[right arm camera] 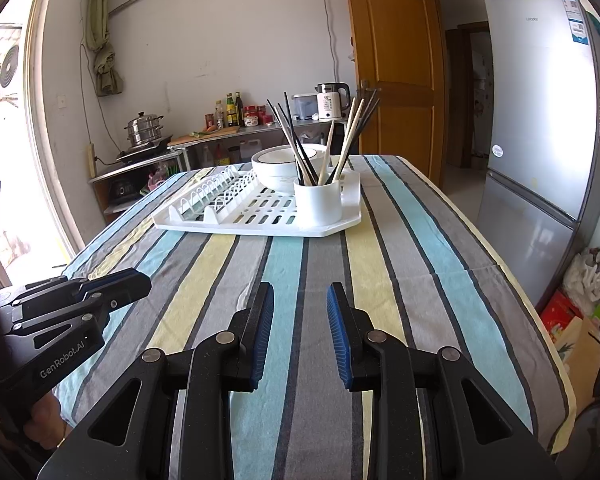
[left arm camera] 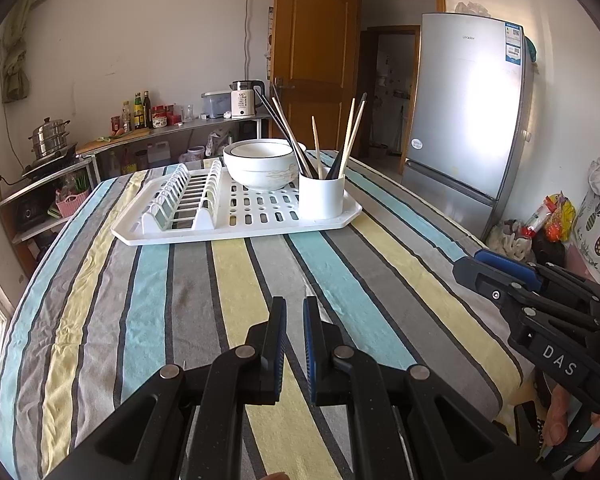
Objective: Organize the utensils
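Ahead, past a long run of bare striped tablecloth (left arm camera: 204,280), stands the white drying rack (left arm camera: 236,216), well apart from both grippers. At its near right corner is a white cup holder (left arm camera: 322,196) with the chopsticks (left arm camera: 352,136) upright in it, light and dark ones mixed, fanning left and right at the tips. Their long axes run roughly vertical, leaning outward. White bowls (left arm camera: 260,164) sit just behind the holder, touching or nearly so; cannot tell which. The slotted plate section of the rack, to the left, is empty.

Left gripper (left arm camera: 295,304): jaws nearly together, a thin slit between the blue pads, nothing in it. Right gripper (right arm camera: 300,292): jaws partly apart, nothing between them. Both hover low over the cloth at the near end of the table, pointing down and forward toward the rack.

Judgement: the right gripper lines up more directly with the holder, which sits on its side of the rack, so it looks the better placed of the two. No loose utensil shows on the cloth. Nothing blocks the path; the bowls crowd the holder only from behind. Fridge (right arm camera: 540,120) and open door (right arm camera: 396,60) stand far off right.
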